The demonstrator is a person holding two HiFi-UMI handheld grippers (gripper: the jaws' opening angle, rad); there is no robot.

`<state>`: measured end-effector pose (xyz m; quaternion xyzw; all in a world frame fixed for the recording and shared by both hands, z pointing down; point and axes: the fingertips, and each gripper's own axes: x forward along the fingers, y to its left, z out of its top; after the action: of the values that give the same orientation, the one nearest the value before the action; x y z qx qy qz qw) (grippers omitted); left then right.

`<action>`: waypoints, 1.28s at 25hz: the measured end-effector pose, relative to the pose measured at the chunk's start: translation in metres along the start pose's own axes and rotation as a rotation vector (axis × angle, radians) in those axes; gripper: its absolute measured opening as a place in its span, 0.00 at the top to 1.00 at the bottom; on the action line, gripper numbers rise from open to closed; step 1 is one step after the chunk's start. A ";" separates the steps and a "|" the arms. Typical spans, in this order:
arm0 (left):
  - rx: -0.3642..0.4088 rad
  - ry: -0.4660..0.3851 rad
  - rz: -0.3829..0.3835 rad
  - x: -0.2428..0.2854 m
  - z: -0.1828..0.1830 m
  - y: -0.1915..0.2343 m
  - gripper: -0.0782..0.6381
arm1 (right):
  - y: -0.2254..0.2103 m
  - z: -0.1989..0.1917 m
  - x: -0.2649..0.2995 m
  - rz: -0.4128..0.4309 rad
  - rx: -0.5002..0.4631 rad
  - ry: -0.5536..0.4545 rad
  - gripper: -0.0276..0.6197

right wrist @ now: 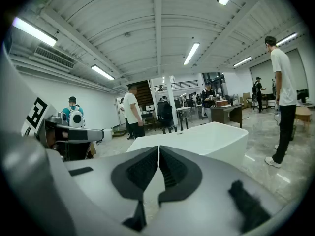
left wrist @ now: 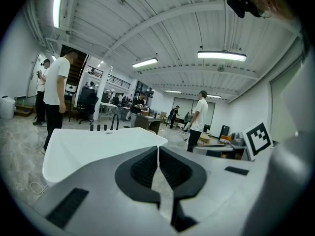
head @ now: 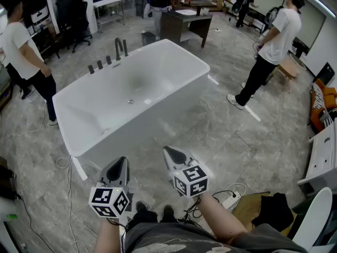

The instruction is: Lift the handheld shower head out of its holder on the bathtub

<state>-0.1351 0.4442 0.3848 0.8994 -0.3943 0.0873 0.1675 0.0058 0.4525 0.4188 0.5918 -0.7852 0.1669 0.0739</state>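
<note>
The white freestanding bathtub (head: 174, 57) stands mid-floor. On its far left rim is a row of black fittings: a curved spout (head: 117, 49), a straight upright handheld shower head (head: 125, 47) in its holder beside it, and three small knobs (head: 100, 65). Both grippers hover near me, well short of the tub's near wall. My left gripper (head: 122, 161) is shut and empty, its jaws (left wrist: 158, 149) meeting. My right gripper (head: 167, 151) is likewise shut with nothing between its pads (right wrist: 159, 147). In both gripper views the tub (left wrist: 98, 144) (right wrist: 206, 136) lies ahead, the fittings (left wrist: 114, 122) (right wrist: 180, 124) small and far.
One person (head: 21, 51) stands left of the tub, another (head: 271, 46) to its right. Cables and a power strip (head: 231, 199) lie on the floor by my feet. A dark desk (head: 184, 25) stands behind the tub, a white cabinet (head: 321, 162) at right.
</note>
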 end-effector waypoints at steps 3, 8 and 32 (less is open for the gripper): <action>-0.002 0.002 0.000 -0.003 -0.002 -0.003 0.86 | 0.005 -0.001 -0.003 0.011 -0.004 0.000 0.91; -0.006 0.002 -0.002 -0.004 -0.004 -0.008 0.86 | 0.007 -0.002 -0.008 0.019 0.003 -0.002 0.91; -0.064 0.039 0.040 0.022 -0.026 0.022 0.86 | -0.031 -0.021 0.008 0.046 0.170 -0.031 0.91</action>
<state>-0.1375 0.4248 0.4200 0.8835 -0.4117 0.0956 0.2022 0.0319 0.4450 0.4463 0.5803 -0.7825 0.2254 0.0072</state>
